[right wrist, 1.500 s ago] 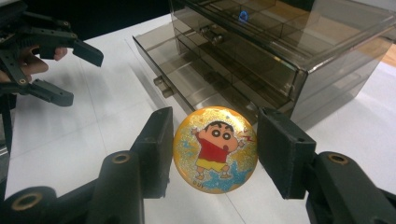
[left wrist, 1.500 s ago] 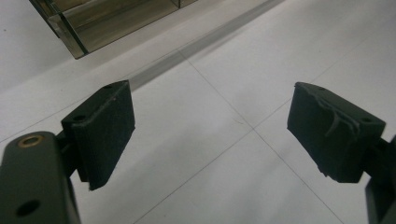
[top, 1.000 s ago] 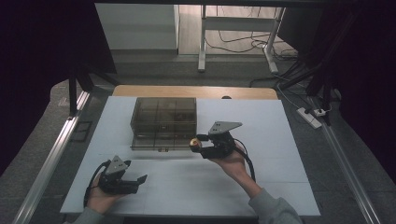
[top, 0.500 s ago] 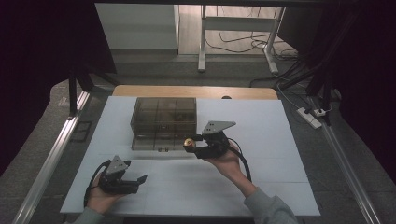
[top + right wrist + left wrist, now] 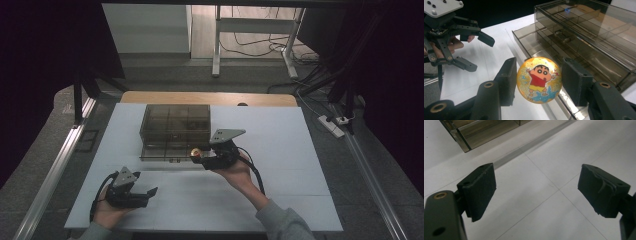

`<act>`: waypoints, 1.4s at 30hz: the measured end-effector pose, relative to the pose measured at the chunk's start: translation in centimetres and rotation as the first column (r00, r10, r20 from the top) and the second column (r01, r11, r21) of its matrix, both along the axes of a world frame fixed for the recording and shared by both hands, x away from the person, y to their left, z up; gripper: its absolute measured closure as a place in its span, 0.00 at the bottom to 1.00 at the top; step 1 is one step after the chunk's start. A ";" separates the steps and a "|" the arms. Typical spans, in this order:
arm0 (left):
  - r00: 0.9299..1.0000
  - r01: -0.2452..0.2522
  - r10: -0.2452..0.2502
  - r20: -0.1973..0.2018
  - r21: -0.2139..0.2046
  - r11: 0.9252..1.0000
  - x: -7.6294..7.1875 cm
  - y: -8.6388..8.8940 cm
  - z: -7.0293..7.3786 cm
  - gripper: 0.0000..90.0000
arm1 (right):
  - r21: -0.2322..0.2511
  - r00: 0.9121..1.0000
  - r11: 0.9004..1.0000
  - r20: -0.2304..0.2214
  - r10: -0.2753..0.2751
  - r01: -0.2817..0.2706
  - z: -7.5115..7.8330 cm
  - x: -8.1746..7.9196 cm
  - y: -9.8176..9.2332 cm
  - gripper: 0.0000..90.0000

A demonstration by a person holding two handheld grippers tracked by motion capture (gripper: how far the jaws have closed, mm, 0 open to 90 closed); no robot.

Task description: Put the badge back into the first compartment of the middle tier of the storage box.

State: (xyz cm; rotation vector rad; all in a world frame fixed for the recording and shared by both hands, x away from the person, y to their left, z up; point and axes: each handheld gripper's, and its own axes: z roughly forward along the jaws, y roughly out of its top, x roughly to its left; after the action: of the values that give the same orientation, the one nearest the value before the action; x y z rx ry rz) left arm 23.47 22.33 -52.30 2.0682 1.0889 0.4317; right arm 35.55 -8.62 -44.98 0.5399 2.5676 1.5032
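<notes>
Right now my right gripper (image 5: 537, 82) clamps a round cartoon badge (image 5: 539, 79) edge-on between its pads, face toward the camera. From the high view, the smoky plastic drawer organizer (image 5: 175, 130) lies at about eleven o'clock of the badge, just beside it, its lowest drawer (image 5: 554, 53) pulled out. My left gripper (image 5: 135, 192) rests well apart at seven o'clock, jaws wide and empty, on the white table (image 5: 280, 150). Beyond: dark room, floor cables.

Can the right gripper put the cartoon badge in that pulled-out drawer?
Probably yes. The right gripper holds the cartoon badge right beside the open drawer of the clear box, and nothing lies between them. The left gripper sits well away.
</notes>
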 end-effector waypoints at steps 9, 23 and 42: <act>1.000 0.001 -0.001 0.002 -0.002 1.000 0.0 0.0 0.0 0.17 | 0.005 1.000 1.000 -0.004 0.015 -0.015 -0.1 0.1 1.2 0.52; 1.000 0.001 -0.001 0.003 -0.004 1.000 -0.1 0.0 0.1 0.17 | 0.009 1.000 1.000 -0.007 0.025 -0.025 -0.3 0.2 2.4 0.52; 1.000 0.005 -0.005 -0.001 -0.004 1.000 0.0 -0.2 0.0 0.17 | 0.014 0.999 0.999 -0.012 0.041 -0.041 -0.9 0.6 5.0 0.52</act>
State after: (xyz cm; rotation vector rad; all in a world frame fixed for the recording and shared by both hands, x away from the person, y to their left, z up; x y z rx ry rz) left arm 23.44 22.16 -52.27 2.0672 1.0837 0.4261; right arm 36.13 -3.65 -45.89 0.5020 2.5946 1.5363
